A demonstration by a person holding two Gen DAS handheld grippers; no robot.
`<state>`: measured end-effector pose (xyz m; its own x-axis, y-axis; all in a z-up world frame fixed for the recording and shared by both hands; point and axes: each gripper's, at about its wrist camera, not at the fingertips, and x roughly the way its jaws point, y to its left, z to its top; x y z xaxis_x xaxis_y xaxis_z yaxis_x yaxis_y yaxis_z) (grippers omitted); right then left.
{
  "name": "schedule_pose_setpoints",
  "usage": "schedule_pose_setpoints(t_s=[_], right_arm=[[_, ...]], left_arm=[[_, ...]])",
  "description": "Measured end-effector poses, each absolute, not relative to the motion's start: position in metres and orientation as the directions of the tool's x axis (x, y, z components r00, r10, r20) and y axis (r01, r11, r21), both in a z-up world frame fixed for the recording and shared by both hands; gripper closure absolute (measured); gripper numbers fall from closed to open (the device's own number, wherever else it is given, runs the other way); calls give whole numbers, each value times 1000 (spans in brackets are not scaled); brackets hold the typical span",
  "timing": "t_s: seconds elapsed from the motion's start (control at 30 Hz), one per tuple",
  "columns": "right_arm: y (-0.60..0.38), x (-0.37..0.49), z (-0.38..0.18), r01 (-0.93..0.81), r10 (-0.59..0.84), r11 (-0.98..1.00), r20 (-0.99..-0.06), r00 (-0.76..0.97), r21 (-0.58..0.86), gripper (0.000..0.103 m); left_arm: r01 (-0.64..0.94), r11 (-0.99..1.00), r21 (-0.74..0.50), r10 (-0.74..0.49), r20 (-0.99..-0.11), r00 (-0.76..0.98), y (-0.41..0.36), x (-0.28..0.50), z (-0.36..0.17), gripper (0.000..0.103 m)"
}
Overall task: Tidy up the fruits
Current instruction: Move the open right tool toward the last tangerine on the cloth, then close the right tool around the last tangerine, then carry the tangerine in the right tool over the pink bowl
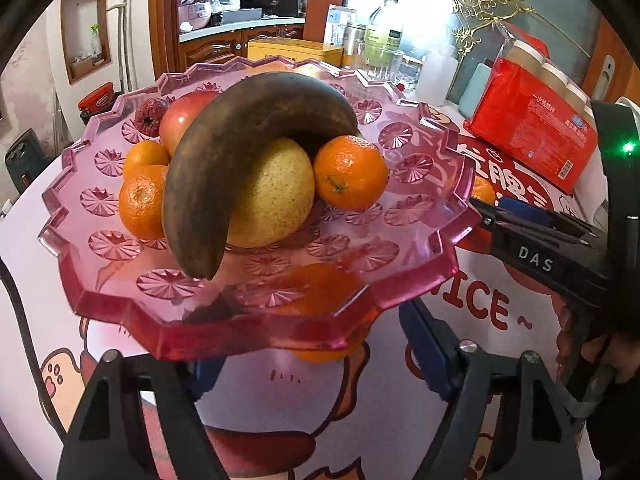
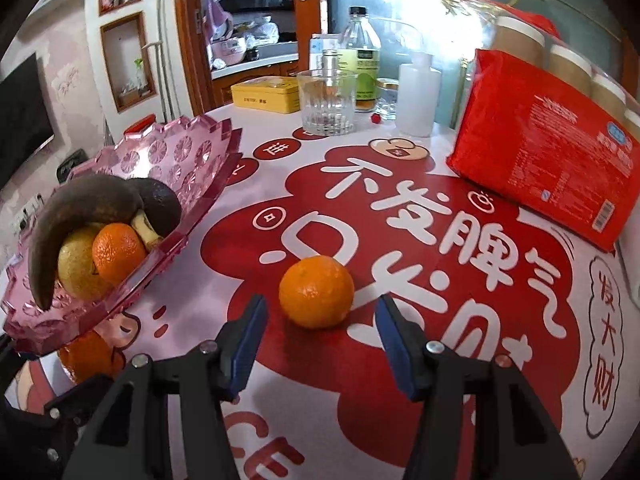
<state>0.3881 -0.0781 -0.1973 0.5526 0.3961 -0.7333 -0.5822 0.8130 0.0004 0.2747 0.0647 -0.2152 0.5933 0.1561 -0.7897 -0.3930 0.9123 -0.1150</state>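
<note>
A pink faceted fruit plate (image 1: 436, 276) holds a brown banana (image 1: 224, 152), a yellow pear (image 1: 276, 196), an apple (image 1: 184, 114) and several oranges. One orange (image 1: 324, 354) lies on the table under the plate's near rim, partly seen through the plastic. My left gripper (image 1: 316, 360) is open around it, its blue pads (image 1: 420, 340) clear of the peel. Another orange (image 2: 316, 292) sits on the red tablecloth print. My right gripper (image 2: 320, 320) is open just short of it, fingertips level with its near side and not touching.
A red packet (image 2: 548, 168) lies at the right with jars behind it. A glass tumbler (image 2: 326, 104), bottles (image 2: 360, 48) and a yellow tin (image 2: 266, 96) stand at the table's far side. The right gripper's body (image 1: 536, 260) is close to the plate's right rim.
</note>
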Motion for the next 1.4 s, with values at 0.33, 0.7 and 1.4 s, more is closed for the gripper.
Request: schedule_pose_setpoints(t_s=[0.33,0.7,1.4], right_arm=[[-69,394,-203,-603,401,798,-752,523,5,54],[-72,396,-204,-577,380,816,-755,534,3,62],[-100,320,-188,-529,416,841,-762,496,115,63]], left_arm=[[-387,915,-114,148,-798,584,67,278,-219,54],[-366,923,-122,128,-797,590,63,277,-219,59],[-244,954,-173,12,-793,610,31,205,-188,59]])
